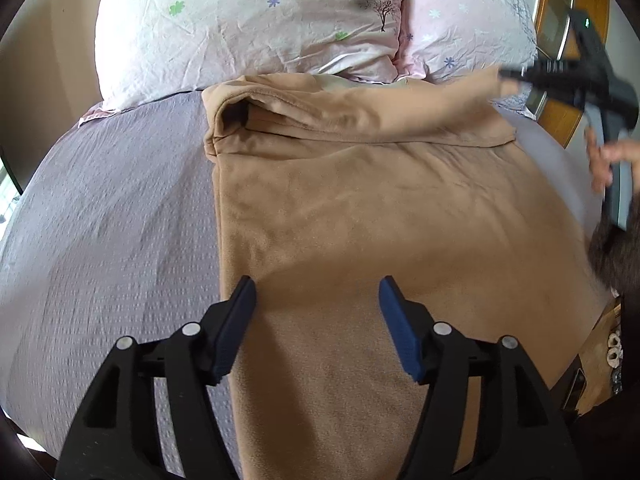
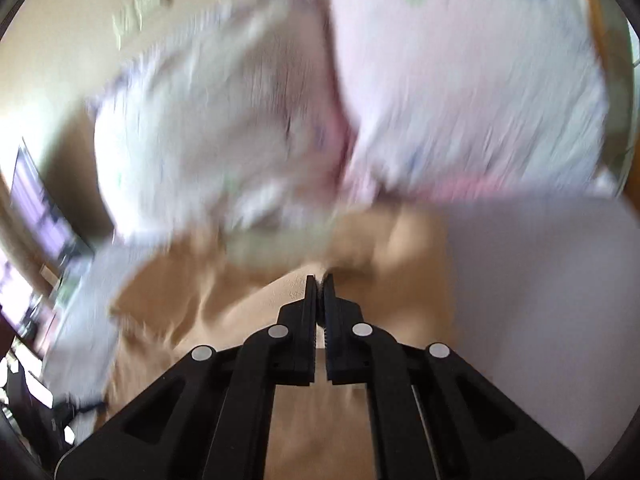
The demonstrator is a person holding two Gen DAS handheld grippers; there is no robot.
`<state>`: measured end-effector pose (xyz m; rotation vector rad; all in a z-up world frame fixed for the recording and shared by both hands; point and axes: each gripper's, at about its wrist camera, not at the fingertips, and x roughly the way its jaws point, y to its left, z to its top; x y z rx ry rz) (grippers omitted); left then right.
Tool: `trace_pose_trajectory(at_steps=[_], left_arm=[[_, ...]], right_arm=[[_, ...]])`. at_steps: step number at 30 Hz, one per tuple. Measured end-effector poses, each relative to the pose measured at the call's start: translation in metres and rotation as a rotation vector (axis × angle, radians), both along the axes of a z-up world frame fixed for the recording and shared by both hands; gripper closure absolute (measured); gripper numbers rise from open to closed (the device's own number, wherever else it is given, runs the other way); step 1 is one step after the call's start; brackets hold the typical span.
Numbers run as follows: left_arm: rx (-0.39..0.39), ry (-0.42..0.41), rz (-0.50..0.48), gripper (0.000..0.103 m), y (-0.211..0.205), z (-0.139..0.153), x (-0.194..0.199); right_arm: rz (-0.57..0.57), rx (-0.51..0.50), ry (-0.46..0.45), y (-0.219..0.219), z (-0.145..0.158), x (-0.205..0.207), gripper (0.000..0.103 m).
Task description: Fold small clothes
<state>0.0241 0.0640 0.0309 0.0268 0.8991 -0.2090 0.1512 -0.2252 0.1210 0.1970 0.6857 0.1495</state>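
Tan garment (image 1: pixel 360 208) lies flat on the grey bedspread (image 1: pixel 112 208) below the pillows (image 1: pixel 248 24), right gripper (image 2: pixel 319 280) pinching its far corner, left gripper (image 1: pixel 318 292) spread wide and empty above it; carry that corner across evenly, keeping the fold line straight.

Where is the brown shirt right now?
The brown shirt lies spread on the purple bedsheet, below the flowery pillows; the right gripper pinches its far corner.

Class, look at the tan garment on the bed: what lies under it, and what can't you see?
Under the tan garment lies the grey bedspread, showing on its left. Two pillows sit behind it. The bedspread directly beneath, and anything on it there, is covered.
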Motion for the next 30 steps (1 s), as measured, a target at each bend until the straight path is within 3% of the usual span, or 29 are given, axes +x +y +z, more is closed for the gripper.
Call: trace_pose_trajectory(at_steps=[3,6,9,11,13,16,17,18,21,25,27,30], left_arm=[[-0.004,-0.002,0.000,0.037,0.000,-0.002,0.000],[-0.013,-0.001,-0.003,0.035,0.000,-0.001,0.000],[-0.011,-0.001,-0.006,0.033,-0.001,-0.002,0.000],[-0.011,0.001,-0.008,0.030,-0.003,-0.002,0.001],[-0.007,0.001,-0.006,0.029,-0.004,-0.002,0.001],[-0.021,-0.007,-0.001,0.028,-0.003,-0.002,0.001],[-0.047,-0.004,0.003,0.030,0.001,0.000,0.000],[-0.083,0.000,0.004,0.031,0.007,0.003,-0.002],[-0.225,-0.039,-0.008,0.031,0.037,0.017,-0.022],[-0.398,-0.057,-0.067,0.030,0.079,0.026,-0.056],[-0.492,-0.044,-0.091,0.029,0.104,0.023,-0.079],[-0.566,-0.001,-0.075,0.029,0.133,0.008,-0.107]], right_arm=[[-0.127,-0.085,0.022,-0.014,-0.004,0.015,0.099],[-0.223,-0.156,0.234,-0.031,-0.045,0.040,0.099],[-0.178,-0.033,0.135,-0.036,-0.034,0.029,0.090],[-0.129,-0.021,0.091,-0.027,-0.029,0.027,0.059],[-0.077,-0.015,0.139,-0.020,-0.042,0.039,0.049],[-0.047,0.005,0.363,-0.022,-0.095,0.071,0.050],[-0.047,-0.006,0.299,-0.021,-0.085,0.064,0.050],[-0.044,-0.015,0.309,-0.020,-0.080,0.061,0.050],[0.067,0.094,0.242,-0.024,-0.052,0.022,0.048],[0.356,0.210,0.147,-0.029,-0.022,-0.070,0.016],[0.461,0.200,0.126,-0.038,-0.019,-0.126,0.016],[0.542,0.210,0.176,-0.048,-0.030,-0.186,0.016]])
